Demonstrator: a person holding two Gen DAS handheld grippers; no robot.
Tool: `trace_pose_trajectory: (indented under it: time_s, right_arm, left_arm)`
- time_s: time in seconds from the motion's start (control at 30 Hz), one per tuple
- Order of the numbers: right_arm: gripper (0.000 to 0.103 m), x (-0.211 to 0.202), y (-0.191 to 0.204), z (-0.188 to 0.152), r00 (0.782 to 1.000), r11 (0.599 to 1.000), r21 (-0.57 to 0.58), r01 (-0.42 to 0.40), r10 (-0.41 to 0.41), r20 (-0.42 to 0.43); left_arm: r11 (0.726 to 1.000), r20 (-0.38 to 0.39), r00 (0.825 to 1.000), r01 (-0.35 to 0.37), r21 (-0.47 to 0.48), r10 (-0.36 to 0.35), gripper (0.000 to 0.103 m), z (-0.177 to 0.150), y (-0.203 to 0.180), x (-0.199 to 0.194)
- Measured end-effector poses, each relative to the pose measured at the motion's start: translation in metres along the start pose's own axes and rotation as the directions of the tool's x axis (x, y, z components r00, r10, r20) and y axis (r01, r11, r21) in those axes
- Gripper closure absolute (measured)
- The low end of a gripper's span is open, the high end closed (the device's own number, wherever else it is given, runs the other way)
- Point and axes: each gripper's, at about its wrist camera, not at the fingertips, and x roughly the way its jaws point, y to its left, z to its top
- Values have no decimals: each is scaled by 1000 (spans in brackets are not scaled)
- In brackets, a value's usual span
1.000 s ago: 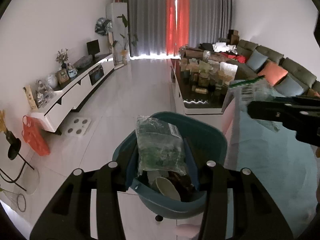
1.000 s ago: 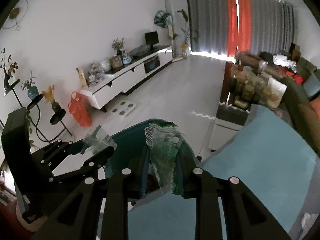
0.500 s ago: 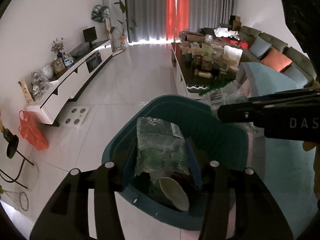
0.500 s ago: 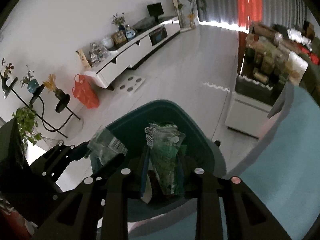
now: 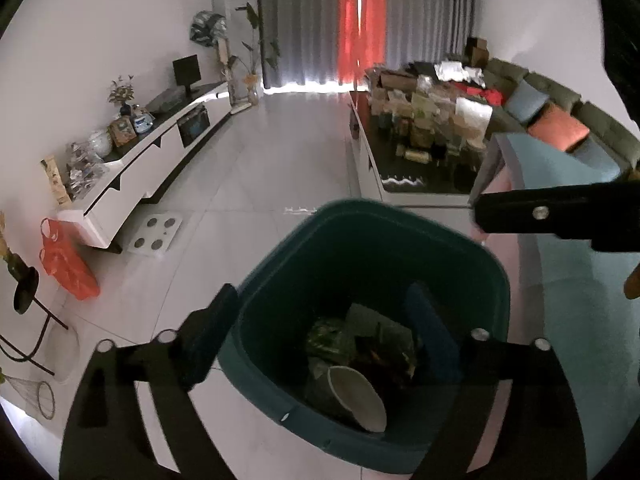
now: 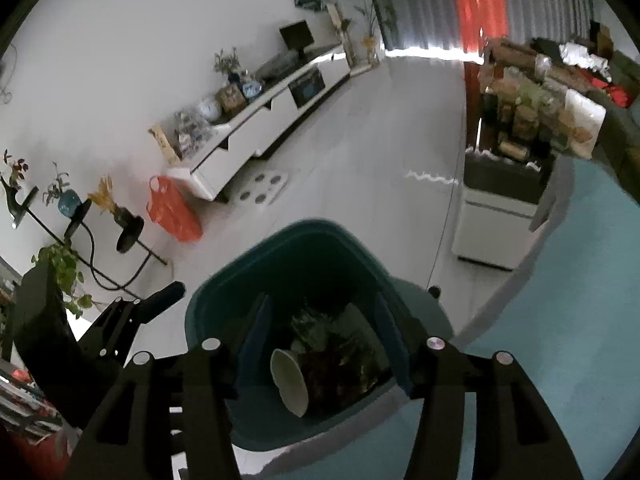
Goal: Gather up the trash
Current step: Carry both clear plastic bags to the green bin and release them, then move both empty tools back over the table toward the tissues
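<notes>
The left tool (image 5: 320, 332) hung wide and empty above the teal bin (image 5: 496, 276) on the floor; wrappers (image 5: 360, 340) lay inside, directly below. The right tool (image 6: 320, 340), equally wide, empty, hovered alongside.

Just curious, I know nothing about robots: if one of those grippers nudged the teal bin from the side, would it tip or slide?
The teal bin looks like light plastic on smooth glossy tiles, so probably it slides. It is tall with only light trash inside, such as a paper cup, so a high push might tip it.
</notes>
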Motion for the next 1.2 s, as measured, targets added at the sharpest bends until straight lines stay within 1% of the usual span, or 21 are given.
trace_pose_trajectory:
  time_s: [0.07,0.13,0.17,0.23,0.27,0.37,0.4,0.47,0.5,0.57,0.63,0.77,0.8,0.87,0.9,1.0,1.07,1.13,1.2]
  right_arm:
    - [42,-18,-3,-2,999,1000,-1,9,-9,45]
    - [41,-33,-7,-4,996,999,4,33,-33,81]
    - [37,-41,-8,-7,994,999,4,44,-44,103]
    - [33,-63,-11,-14,987,998,12,66,-67,148]
    - [29,-74,-13,-18,981,997,13,82,-83,175]
    - [25,-97,-20,-28,967,993,27,112,-115,226]
    - [24,-108,-23,-35,958,990,34,138,-142,251]
    - [16,-125,-29,-45,942,985,43,170,-175,288]
    - [15,-131,-31,-51,935,981,51,189,-195,298]
    - [13,-148,-38,-65,916,973,65,220,-229,330]
    - [13,-162,-44,-77,898,963,87,255,-269,348]
    - [8,-189,-58,-101,860,942,130,310,-336,385]
    - [7,-196,-60,-109,842,929,143,340,-369,394]
    - [7,-210,-65,-123,815,911,162,379,-412,408]
    - [7,-214,-66,-129,805,903,171,394,-429,409]
    - [7,-228,-73,-150,765,867,202,455,-496,410]
    - [7,-236,-81,-165,735,838,234,494,-546,403]
    - [7,-243,-88,-180,721,823,258,506,-568,396]
    - [7,-253,-92,-197,689,790,280,546,-613,386]
  left_arm:
    - [1000,23,1000,-4,-13,4,11,4,2,-10]
    - [1000,55,998,-2,-27,4,7,5,4,-28]
    - [999,72,997,-2,-34,4,6,6,6,-36]
    - [999,115,993,-2,-49,7,6,10,7,-56]
    - [999,133,991,3,-52,4,6,9,8,-65]
    - [998,181,984,17,-60,-6,6,11,3,-94]
    - [998,197,980,25,-60,-12,6,12,0,-104]
    - [998,222,975,41,-53,-28,6,14,-8,-120]
    - [997,237,971,55,-46,-43,6,15,-13,-128]
    - [996,259,963,86,-33,-75,6,16,-25,-143]
    - [993,279,954,117,-7,-110,6,16,-41,-157]
    - [984,310,934,170,46,-176,6,12,-75,-180]
    - [981,314,929,185,64,-196,6,11,-85,-185]
    - [975,322,920,206,83,-222,6,5,-102,-193]
    - [969,323,914,226,96,-245,6,3,-112,-197]
    - [956,309,906,261,131,-290,6,-2,-137,-206]
    - [948,305,899,281,149,-314,6,-5,-152,-212]
    - [933,294,887,317,170,-355,6,-9,-167,-217]
    - [920,289,877,338,200,-385,5,-12,-186,-224]
